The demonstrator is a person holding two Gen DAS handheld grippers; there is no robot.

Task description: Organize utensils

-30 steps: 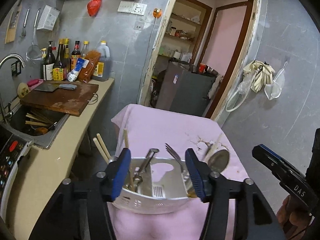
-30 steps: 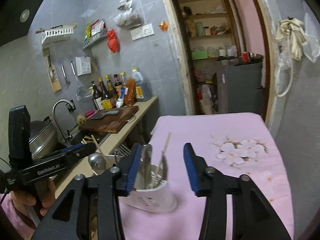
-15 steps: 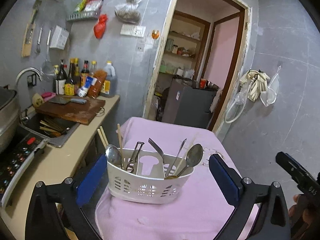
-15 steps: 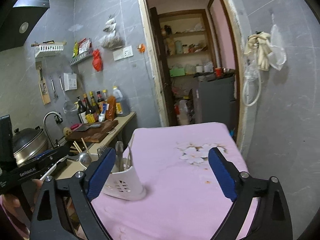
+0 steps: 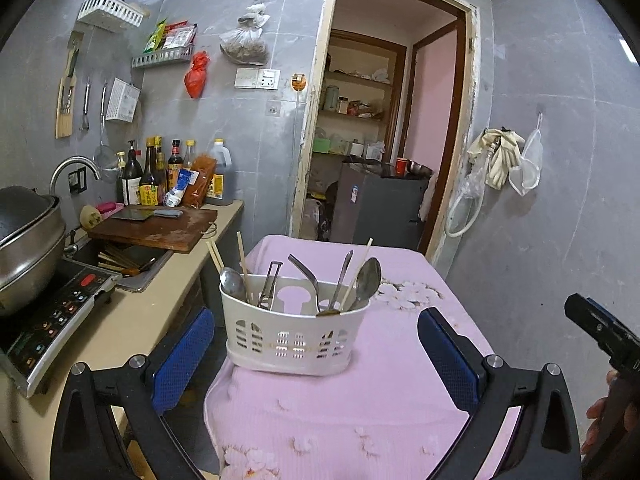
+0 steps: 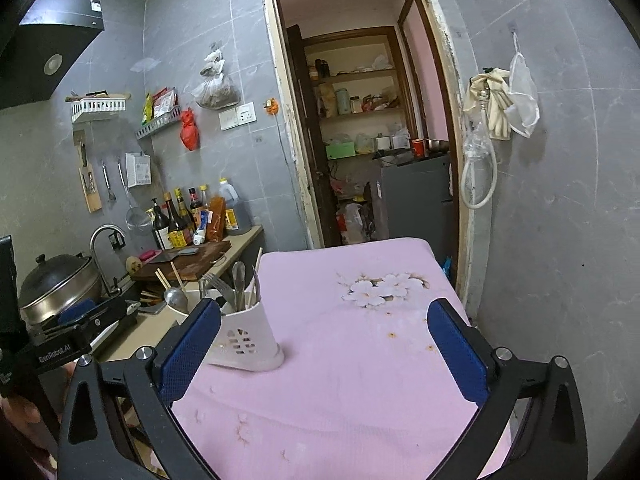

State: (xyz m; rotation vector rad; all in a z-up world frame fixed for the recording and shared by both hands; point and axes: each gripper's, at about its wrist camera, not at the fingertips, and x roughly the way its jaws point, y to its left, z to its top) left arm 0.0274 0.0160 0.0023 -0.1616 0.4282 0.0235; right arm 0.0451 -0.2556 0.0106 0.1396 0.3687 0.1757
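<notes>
1. Left gripper [image 5: 312,354] first, from its own wrist camera: I see its jaws spread as wide as they go, with nothing between the blue pads [image 5: 182,354].
2. Ahead of it, the white utensil caddy [image 5: 290,330] stands upright on the pink cloth [image 5: 400,380] covering the worktop, near the cloth's left edge and clear of both pads.
3. Inside the caddy I can make out spoons [image 5: 366,280], a fork [image 5: 306,270], chopsticks [image 5: 242,258] and a peeler-like tool [image 5: 270,284], all standing handle-down or leaning on the rim.
4. At the right edge of this view, I see the other gripper's body and part of a hand [image 5: 600,420] holding it.
5. Right gripper [image 6: 322,350], from its wrist camera: its jaws are just finishing opening, wide apart, with only bare cloth between them.
6. From here the caddy sits to the left, partly hidden behind the left blue pad [image 6: 192,350]; I cannot tell whether they touch.
7. Beyond, the kitchen counter [image 5: 132,320] carries a cutting board [image 5: 156,228], bottles [image 5: 160,180] and a steel pot [image 6: 60,284].
</notes>
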